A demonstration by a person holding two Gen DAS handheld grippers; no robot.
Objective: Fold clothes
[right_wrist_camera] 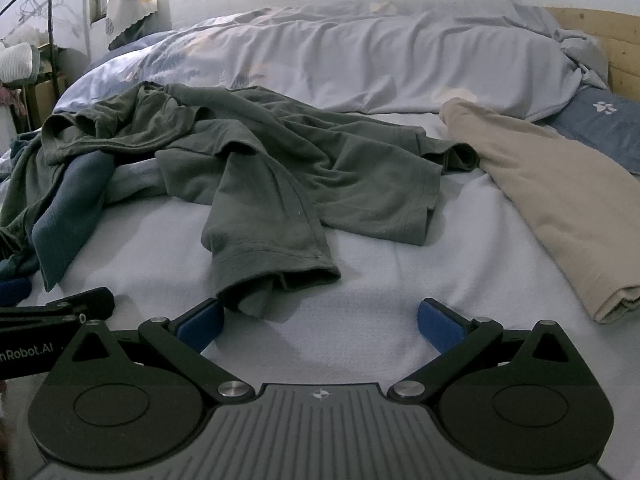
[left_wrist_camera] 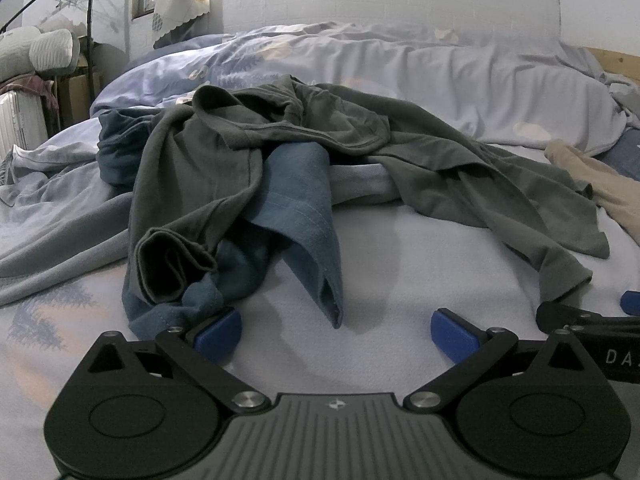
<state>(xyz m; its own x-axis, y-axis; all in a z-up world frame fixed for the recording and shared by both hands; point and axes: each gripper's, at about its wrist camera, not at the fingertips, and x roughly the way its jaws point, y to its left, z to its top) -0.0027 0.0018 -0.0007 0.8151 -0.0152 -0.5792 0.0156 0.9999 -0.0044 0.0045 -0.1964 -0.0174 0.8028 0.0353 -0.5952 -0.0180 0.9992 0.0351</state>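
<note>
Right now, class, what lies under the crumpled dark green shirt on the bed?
A blue garment pokes out from under the green shirt, with the pale bedsheet below. How far the blue one reaches underneath is covered.

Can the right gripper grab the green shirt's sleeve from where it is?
Probably yes. The right gripper is open, and the sleeve of the green shirt lies just ahead by its left finger, with only bare sheet between.
</note>
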